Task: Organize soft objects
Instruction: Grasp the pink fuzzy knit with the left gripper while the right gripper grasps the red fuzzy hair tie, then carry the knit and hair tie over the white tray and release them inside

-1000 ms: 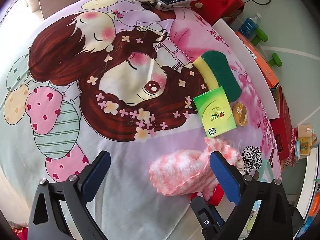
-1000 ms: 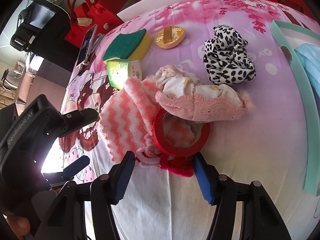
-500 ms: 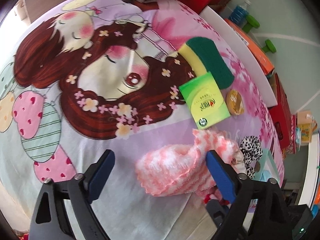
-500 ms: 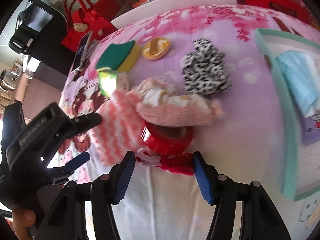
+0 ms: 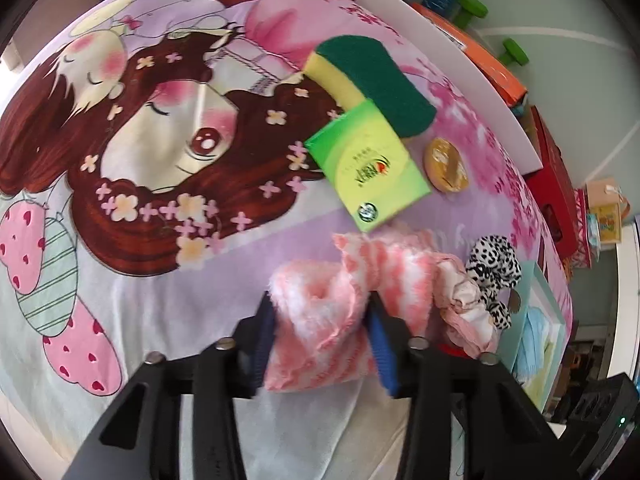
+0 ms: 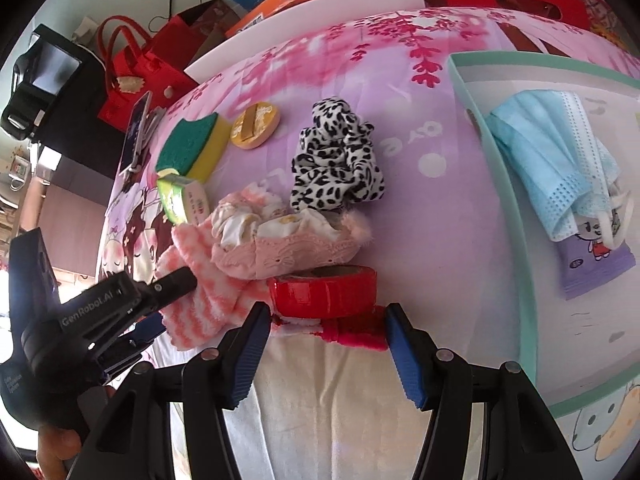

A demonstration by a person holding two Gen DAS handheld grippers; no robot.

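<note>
The left tongs point(image 5: 320, 340), spread wide a second ago with the pink-and-white fuzzy sock point(image 5: 320, 320) lying loose between them, are now closing, and their blue pads point(image 5: 380, 344) already pinch the near end of that sock so that the pile bunches up between them. The sock sits at about 6 o'clock in the left wrist view, on the cartoon-printed bed sheet point(image 5: 140, 280), its far end trailing toward 3 o'clock under a pink frilly garment point(image 6: 280, 248). The right tongs point(image 6: 324, 356) are released and have kept the same spread, straddling a red tape roll point(image 6: 324, 292) without pressing it; compared with a second ago they have slid toward the teal tray point(image 6: 520, 300) at 3 o'clock, which now shows a blue face mask point(image 6: 548, 152) inside. The grip looks nearly set, so lifting the sock free of the pile is probably next. A leopard scrunchie point(image 6: 336, 160) and green sponge point(image 6: 188, 148) wait at 12 and 10 o'clock.
</note>
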